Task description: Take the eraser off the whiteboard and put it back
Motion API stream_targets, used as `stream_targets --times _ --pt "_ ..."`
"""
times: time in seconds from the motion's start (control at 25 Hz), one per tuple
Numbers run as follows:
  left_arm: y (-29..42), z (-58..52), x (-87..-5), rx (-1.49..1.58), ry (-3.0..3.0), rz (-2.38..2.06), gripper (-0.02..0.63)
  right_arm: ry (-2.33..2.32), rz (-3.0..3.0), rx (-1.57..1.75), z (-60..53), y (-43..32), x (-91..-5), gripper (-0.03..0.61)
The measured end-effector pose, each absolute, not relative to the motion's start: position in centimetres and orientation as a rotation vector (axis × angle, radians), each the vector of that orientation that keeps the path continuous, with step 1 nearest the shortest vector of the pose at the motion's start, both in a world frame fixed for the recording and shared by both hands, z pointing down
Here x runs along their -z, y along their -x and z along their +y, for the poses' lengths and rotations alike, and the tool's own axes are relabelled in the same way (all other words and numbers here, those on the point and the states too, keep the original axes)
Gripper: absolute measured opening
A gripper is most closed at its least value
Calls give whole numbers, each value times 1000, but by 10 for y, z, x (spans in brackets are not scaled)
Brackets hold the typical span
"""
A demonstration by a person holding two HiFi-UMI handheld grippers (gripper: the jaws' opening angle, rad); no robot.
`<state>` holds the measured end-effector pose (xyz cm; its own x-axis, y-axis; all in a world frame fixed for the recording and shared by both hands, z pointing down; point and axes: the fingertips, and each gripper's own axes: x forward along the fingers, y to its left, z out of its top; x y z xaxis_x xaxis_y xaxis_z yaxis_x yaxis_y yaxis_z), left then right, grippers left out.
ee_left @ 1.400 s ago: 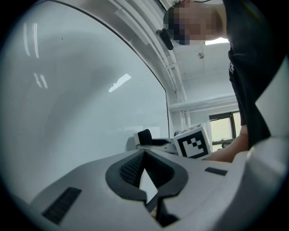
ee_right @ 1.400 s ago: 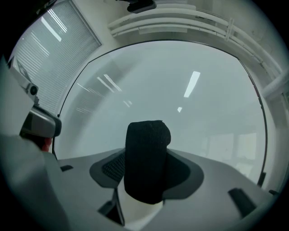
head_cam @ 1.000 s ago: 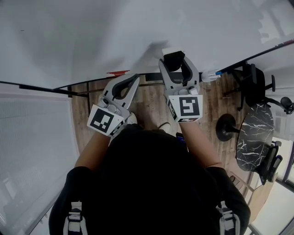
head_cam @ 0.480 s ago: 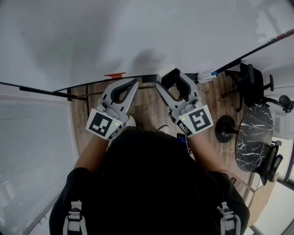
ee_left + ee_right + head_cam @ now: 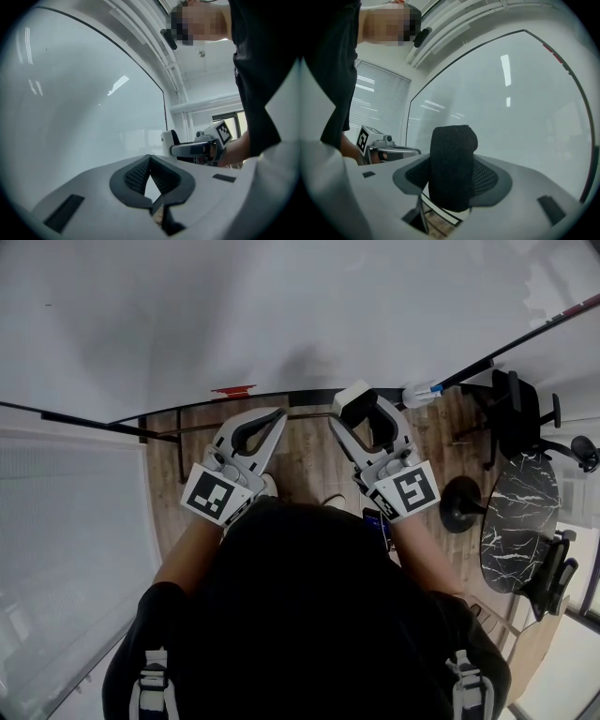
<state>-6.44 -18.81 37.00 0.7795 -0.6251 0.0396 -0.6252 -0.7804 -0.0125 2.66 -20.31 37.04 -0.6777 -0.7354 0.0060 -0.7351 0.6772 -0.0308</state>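
Because the eraser (image 5: 452, 164) must go back on the whiteboard (image 5: 281, 315), the right gripper (image 5: 366, 418) squeezes it near the whiteboard's bottom edge, while the left gripper (image 5: 274, 418) hangs there too, closed and empty.

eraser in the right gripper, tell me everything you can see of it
The eraser is a block with a black, felt-like wiping face and a white back, which shows in the head view. It stands upright, rounded at the top, between the jaws of the right gripper, whose ribbed pads press on its two sides. It is held in front of the whiteboard, near the board's lower edge. Whether it touches the board cannot be told.
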Motion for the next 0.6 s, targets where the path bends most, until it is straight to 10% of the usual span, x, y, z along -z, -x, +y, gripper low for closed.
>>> stream_targets --times 0.6 --pt "56 -183 -363 -36 -2923 -1103 0 1171 2893 96 -200 -29 -370 245"
